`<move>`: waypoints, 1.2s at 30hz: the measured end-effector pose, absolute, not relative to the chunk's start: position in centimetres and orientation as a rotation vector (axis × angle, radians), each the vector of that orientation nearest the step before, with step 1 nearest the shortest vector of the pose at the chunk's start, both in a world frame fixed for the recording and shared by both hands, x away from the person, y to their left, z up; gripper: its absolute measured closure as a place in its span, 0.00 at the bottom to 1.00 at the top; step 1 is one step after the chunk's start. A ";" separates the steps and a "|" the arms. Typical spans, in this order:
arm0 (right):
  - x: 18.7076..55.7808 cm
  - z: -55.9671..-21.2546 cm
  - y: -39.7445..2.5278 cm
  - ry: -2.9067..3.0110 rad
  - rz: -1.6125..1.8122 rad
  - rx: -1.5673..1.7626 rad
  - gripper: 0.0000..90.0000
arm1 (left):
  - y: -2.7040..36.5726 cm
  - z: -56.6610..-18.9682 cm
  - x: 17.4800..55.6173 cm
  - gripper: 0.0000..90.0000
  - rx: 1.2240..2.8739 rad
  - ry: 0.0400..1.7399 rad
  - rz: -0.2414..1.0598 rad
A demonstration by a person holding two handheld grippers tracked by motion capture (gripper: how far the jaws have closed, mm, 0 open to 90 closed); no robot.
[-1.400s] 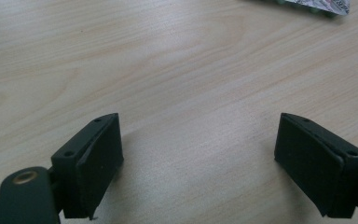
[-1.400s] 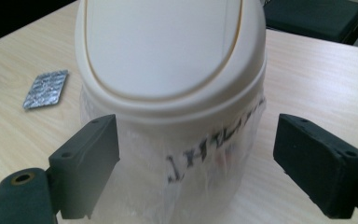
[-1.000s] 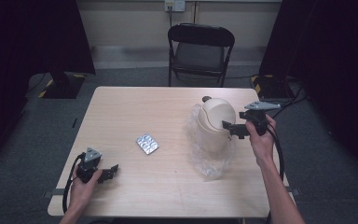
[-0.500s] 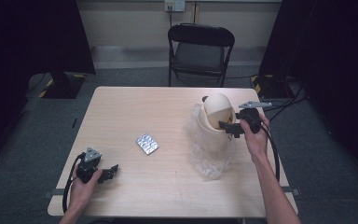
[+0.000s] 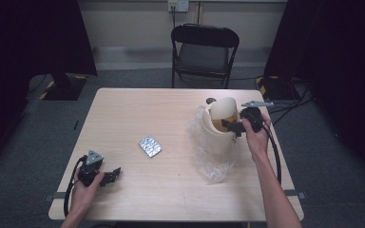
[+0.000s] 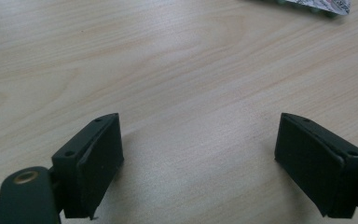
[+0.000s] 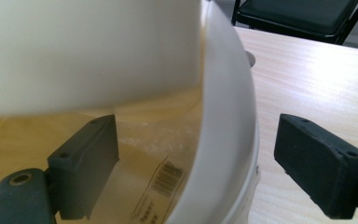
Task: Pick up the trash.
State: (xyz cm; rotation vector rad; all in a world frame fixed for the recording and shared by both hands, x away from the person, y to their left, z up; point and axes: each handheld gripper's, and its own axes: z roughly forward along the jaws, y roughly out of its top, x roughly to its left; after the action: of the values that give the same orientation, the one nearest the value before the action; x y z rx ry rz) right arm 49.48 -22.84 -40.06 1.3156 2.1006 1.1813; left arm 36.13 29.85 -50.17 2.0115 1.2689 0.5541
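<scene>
Cream plastic bin (image 5: pixel 217 127) with a swing lid sits right at the right gripper (image 5: pixel 231 126), whose jaws are spread wide, one inside the rim and one outside, not pinching it. One bin, one clear plastic bag (image 5: pixel 210 159) around it, one blister pack (image 5: pixel 150 146) just ahead of the left gripper (image 5: pixel 114 173), which rests on the tabletop (image 5: pixel 138 109), jaws apart, holding nothing.

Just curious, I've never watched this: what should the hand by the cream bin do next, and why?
Probably close the right gripper on the bin wall. Its jaws stand open astride the rim, one inside and one outside, gripping nothing, so closing them would secure the hold.
</scene>
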 end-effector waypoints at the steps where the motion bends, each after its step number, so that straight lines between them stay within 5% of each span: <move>1: 49.6 -40.1 -22.8 2.097 1.186 1.314 0.15 | 29.8 -50.2 36.1 0.16 2.011 1.269 0.554; 19: 48.1 -39.0 -23.3 2.055 1.286 1.336 0.15 | 29.9 -50.2 36.1 0.16 2.011 1.268 0.553; 36: 40.3 -37.4 -23.2 2.083 1.341 1.268 0.15 | 29.8 -50.2 36.1 0.16 2.011 1.269 0.556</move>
State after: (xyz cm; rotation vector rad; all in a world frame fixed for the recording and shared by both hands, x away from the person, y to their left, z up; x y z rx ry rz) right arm 40.30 -23.21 -37.40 1.2681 2.0828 1.3405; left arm 36.14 29.84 -50.19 2.0109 1.2686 0.5558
